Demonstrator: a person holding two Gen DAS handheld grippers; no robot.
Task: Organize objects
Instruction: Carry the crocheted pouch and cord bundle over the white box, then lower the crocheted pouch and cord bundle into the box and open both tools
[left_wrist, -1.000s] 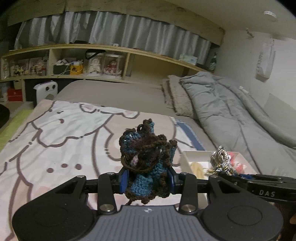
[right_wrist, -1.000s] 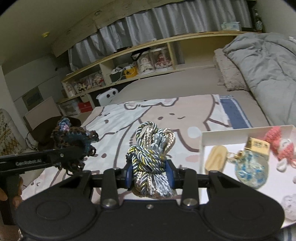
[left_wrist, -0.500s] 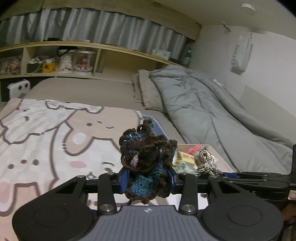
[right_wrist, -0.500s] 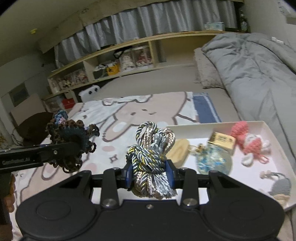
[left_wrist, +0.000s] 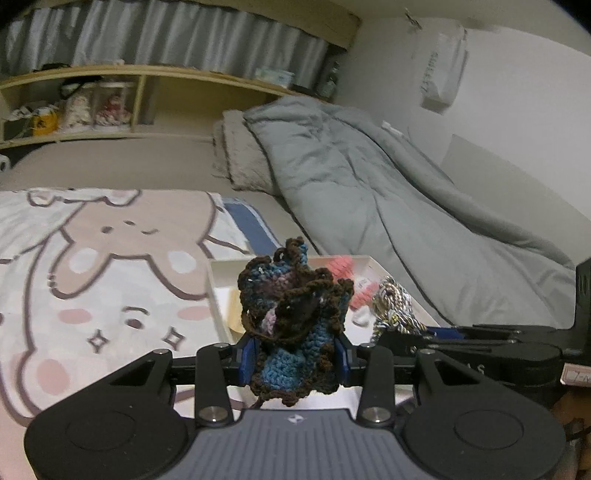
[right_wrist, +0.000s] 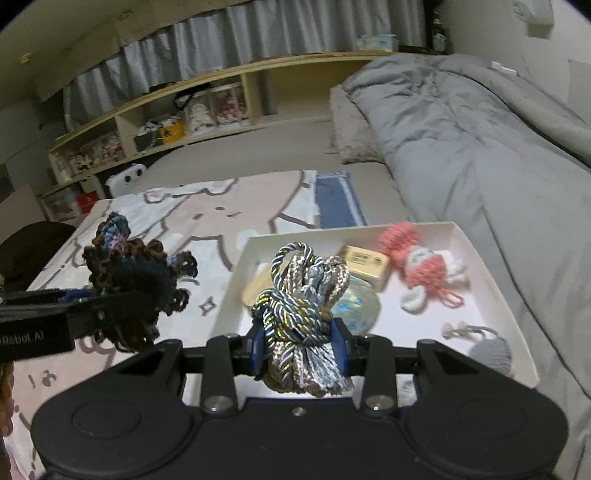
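Bed's white tray (right_wrist: 491, 266) holds pink doll (right_wrist: 424, 262).

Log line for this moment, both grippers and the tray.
left gripper: shut on crochet piece | right gripper: shut on braided cord bundle | white tray: holds pink doll, other trinkets | stage: carrying toward tray

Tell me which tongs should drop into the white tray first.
Right, probably. The right tongs hold the rope bundle already above the white tray. The left tongs, gripping the crochet piece, look to be over the blanket beside it.
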